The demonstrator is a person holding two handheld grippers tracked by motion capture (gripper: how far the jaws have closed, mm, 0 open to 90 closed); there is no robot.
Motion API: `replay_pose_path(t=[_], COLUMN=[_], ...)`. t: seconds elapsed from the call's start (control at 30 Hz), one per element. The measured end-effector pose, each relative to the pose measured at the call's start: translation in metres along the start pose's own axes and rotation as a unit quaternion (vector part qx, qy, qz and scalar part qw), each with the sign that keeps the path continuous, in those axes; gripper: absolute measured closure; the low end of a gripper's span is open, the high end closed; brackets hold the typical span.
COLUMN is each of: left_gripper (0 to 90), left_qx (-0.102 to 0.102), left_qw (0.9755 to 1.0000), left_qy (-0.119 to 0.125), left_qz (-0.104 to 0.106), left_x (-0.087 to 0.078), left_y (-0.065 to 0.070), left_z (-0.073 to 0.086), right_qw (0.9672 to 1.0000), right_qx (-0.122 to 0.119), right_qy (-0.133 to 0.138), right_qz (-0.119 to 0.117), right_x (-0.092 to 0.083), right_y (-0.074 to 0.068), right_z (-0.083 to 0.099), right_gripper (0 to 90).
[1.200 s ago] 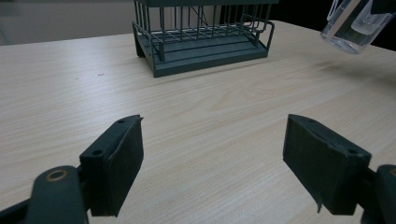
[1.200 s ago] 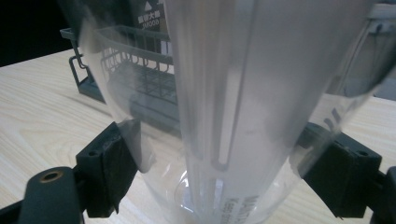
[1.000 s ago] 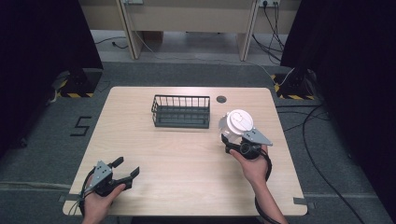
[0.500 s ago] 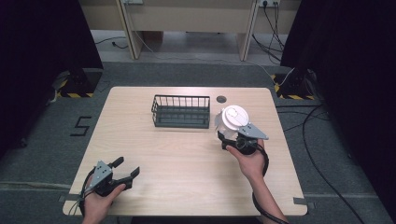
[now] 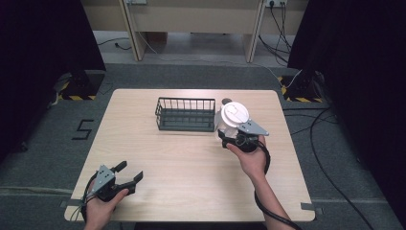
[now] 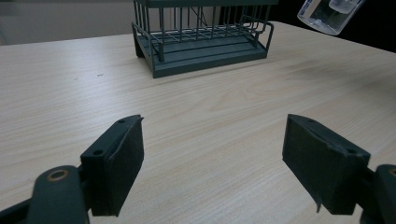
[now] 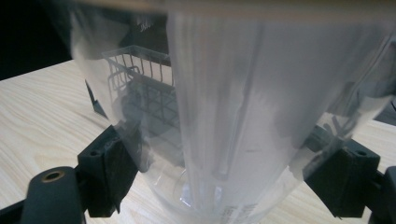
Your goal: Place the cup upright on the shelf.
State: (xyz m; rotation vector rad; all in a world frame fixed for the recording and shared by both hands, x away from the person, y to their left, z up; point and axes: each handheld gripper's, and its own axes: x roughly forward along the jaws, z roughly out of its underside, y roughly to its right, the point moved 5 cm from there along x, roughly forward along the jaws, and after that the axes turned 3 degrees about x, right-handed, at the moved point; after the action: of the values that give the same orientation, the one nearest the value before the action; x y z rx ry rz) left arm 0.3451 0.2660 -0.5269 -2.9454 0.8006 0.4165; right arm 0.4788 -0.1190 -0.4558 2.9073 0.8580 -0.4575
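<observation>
Holding a clear plastic cup (image 5: 233,116) with a white lid in my right gripper (image 5: 229,139), I have it lifted above the table (image 5: 191,167), just to the right of the wire basket (image 5: 186,114). In the right gripper view the jaws press against both sides of the cup (image 7: 233,121), and through its clear wall I can make out the basket (image 7: 140,79) behind it. My left gripper (image 5: 128,173) sits near the front left corner of the table, well apart from the basket, its jaws spread wide with nothing between them. From the left gripper view the basket (image 6: 201,37) stands ahead, with the cup (image 6: 329,14) raised at the upper right.
</observation>
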Motion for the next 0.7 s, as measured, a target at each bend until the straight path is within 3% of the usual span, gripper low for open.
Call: replay_pose_path(t=[0.7], left_gripper=[20.2], left_qx=[-0.005], left_qw=[1.0000], left_qy=[-0.001], left_qz=[0.004], left_x=[0.000], left_y=[0.000], left_z=[0.000], right_qw=[0.9999], right_qx=[-0.007], right_qy=[-0.002], right_qz=[-0.011], right_x=[0.021], right_y=[-0.012], right_z=[-0.024], right_gripper=[18.9])
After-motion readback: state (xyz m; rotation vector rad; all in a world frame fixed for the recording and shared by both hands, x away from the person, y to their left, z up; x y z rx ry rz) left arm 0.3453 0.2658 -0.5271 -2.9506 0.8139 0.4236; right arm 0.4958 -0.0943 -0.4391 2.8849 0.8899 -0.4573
